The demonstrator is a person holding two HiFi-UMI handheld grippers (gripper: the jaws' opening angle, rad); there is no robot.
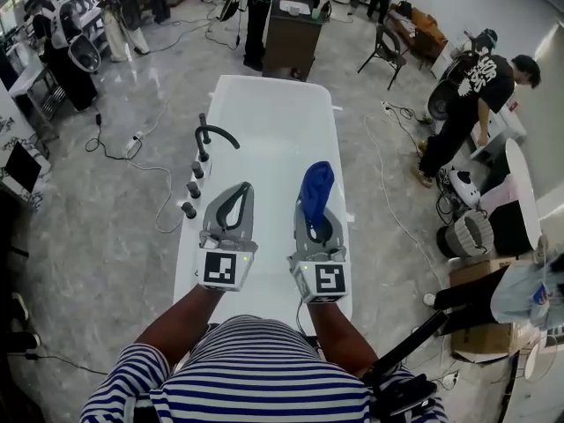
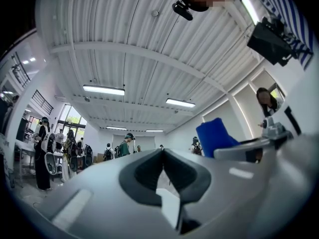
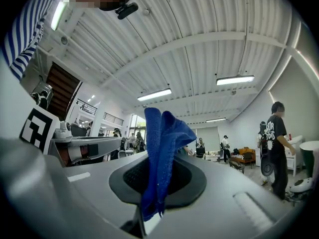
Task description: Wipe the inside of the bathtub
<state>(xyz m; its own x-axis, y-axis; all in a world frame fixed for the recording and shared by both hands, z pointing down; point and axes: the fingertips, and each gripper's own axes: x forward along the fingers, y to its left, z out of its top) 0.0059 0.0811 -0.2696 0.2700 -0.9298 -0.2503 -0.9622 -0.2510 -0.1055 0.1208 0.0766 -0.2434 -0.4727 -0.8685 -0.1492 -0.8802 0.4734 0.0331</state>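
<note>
Bathtub (image 1: 273, 139) first, in the head view: white and long, it runs from near to far under both grippers, with a black faucet (image 1: 214, 135) and a row of dark knobs (image 1: 189, 192) on its left rim. The left gripper (image 1: 236, 203) and right gripper (image 1: 317, 223) are held side by side above the tub's near half. A blue cloth (image 1: 315, 188) stands up out of the right one, clear of the tub's inside as far as this view shows.

In the left gripper view the jaws of the left gripper (image 2: 163, 156) meet at their tips with nothing between them. The cloth (image 2: 214, 136) shows off to the right.

In the right gripper view the right gripper (image 3: 157, 183) is closed on the cloth (image 3: 162, 148), pinched low (most of it stands free above the jaws).

Pressed against the tub wall, that loose fold could drag and pull out of the pinch. The left gripper is on the faucet's side and might knock it.
</note>
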